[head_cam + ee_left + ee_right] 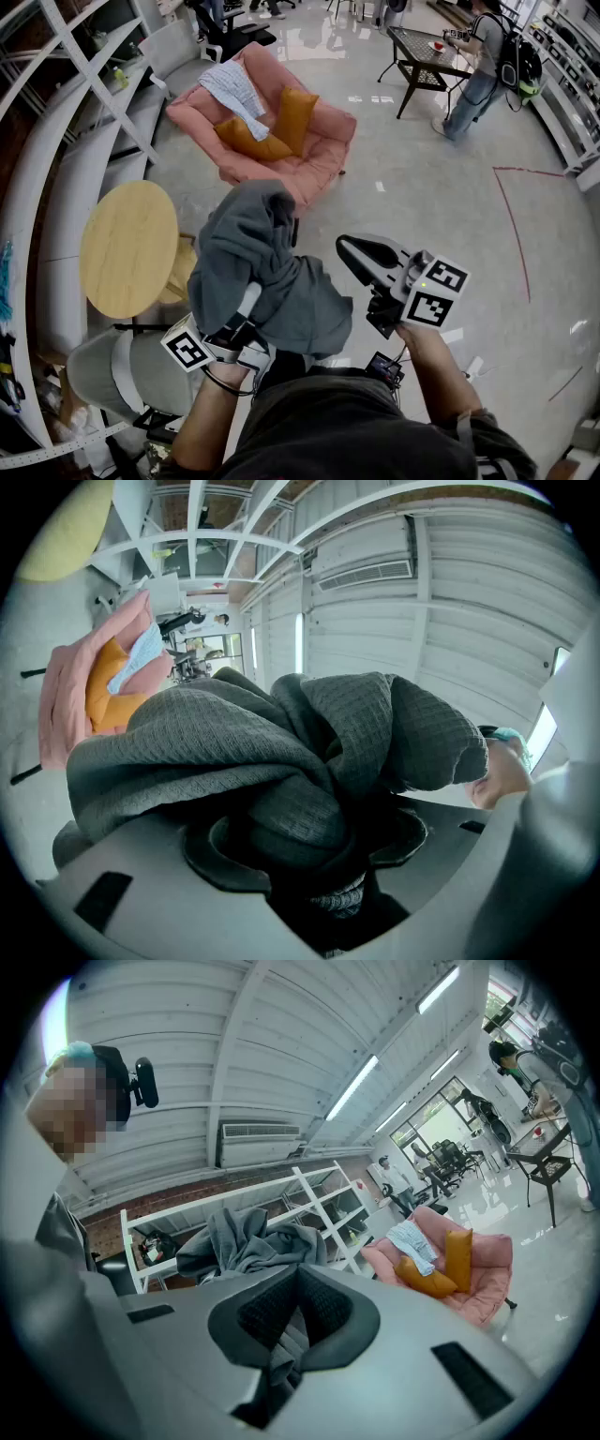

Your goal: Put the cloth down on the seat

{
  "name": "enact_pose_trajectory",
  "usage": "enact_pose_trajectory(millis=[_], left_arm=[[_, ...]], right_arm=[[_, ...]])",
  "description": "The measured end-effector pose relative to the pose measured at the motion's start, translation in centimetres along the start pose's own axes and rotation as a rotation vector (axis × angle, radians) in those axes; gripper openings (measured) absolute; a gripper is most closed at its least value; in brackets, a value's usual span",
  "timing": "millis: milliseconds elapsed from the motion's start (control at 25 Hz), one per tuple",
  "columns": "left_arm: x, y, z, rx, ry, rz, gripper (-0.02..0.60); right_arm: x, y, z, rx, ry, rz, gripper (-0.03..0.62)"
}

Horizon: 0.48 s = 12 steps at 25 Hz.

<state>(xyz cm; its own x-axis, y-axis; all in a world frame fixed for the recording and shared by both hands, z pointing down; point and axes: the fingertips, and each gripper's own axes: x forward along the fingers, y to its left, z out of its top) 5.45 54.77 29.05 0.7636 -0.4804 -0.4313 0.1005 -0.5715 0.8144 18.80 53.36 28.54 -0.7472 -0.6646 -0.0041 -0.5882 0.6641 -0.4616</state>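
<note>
A bulky grey cloth (272, 272) hangs bunched in the air in front of me, with my left gripper (246, 305) shut on it. Its folds cover the jaws. In the left gripper view the cloth (281, 752) fills the middle and is wedged between the pads of the left gripper (309, 836). My right gripper (352, 251) is just right of the cloth, shut, with nothing in it. The right gripper view shows the right gripper (295, 1274) with pads together and the cloth (244, 1237) beyond them. The pink seat (319, 141) stands farther ahead on the floor.
Two orange cushions (281, 127) and a pale checked cloth (234, 89) lie on the pink seat. A round wooden table (127, 246) is at my left, beside white shelving (84, 56). A black side table (427, 47) and a standing person (478, 66) are at the far right.
</note>
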Motion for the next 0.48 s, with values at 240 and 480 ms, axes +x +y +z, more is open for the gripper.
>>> enact_pose_trajectory(millis=[240,480], left_arm=[[-0.18,0.21,0.01,-0.009,-0.004,0.011,0.268],[-0.28,0.55,0.37,-0.012,-0.006,0.009,0.268]], right_arm=[[0.0,0.07,0.12,-0.003,-0.001,-0.002,0.015],[0.59,-0.42,0.06,0.0,0.011,-0.021,0.015]])
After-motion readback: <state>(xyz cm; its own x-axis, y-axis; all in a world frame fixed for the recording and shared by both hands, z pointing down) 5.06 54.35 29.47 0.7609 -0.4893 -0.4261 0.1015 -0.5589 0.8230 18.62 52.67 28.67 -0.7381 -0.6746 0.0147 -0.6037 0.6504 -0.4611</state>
